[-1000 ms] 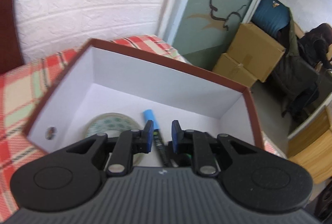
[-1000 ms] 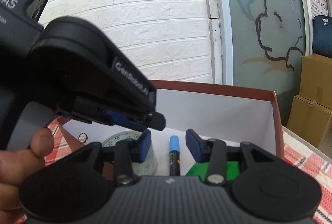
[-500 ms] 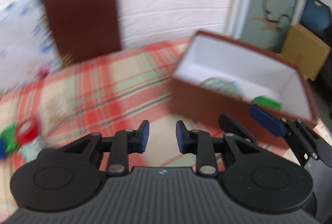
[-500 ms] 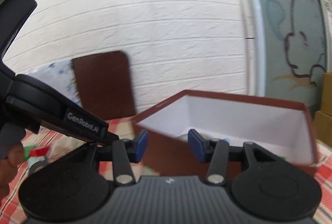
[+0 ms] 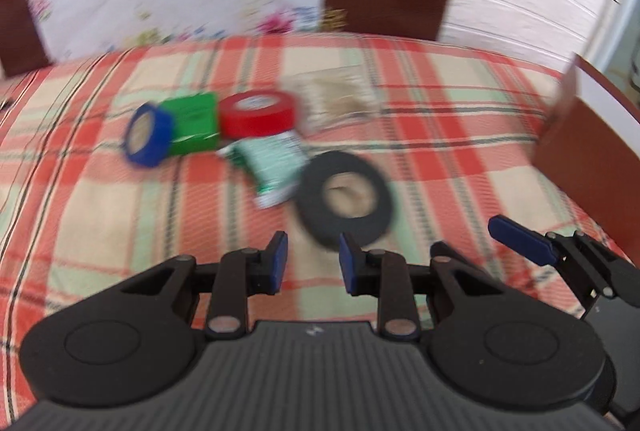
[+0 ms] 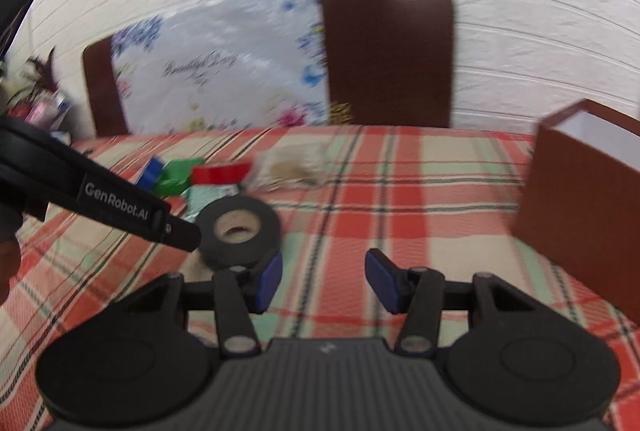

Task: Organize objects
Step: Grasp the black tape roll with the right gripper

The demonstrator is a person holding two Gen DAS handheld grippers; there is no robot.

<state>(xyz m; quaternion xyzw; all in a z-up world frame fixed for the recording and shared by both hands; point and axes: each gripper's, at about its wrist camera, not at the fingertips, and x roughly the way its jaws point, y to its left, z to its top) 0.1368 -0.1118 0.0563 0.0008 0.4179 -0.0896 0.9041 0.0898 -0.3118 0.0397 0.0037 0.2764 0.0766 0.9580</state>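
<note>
My left gripper (image 5: 312, 259) is open and empty, just short of a black tape roll (image 5: 346, 197) lying flat on the plaid cloth. Behind it lie a green-and-white packet (image 5: 272, 161), a red tape roll (image 5: 258, 113), a green box (image 5: 194, 123), a blue tape roll (image 5: 146, 131) on its edge and a pale packet (image 5: 336, 103). My right gripper (image 6: 324, 279) is open and empty over bare cloth, to the right of the black tape roll (image 6: 238, 231). The brown box with white inside (image 6: 580, 187) stands at the right.
The plaid cloth (image 6: 400, 191) covers the table. Two dark brown chair backs (image 6: 388, 55) and a floral white sheet (image 6: 224, 71) stand behind it against a white brick wall. The brown box's corner (image 5: 588, 139) shows at the right of the left wrist view.
Both grippers have swung left, away from the inside of the brown box to the loose items on the cloth. Both stay open and empty.
</note>
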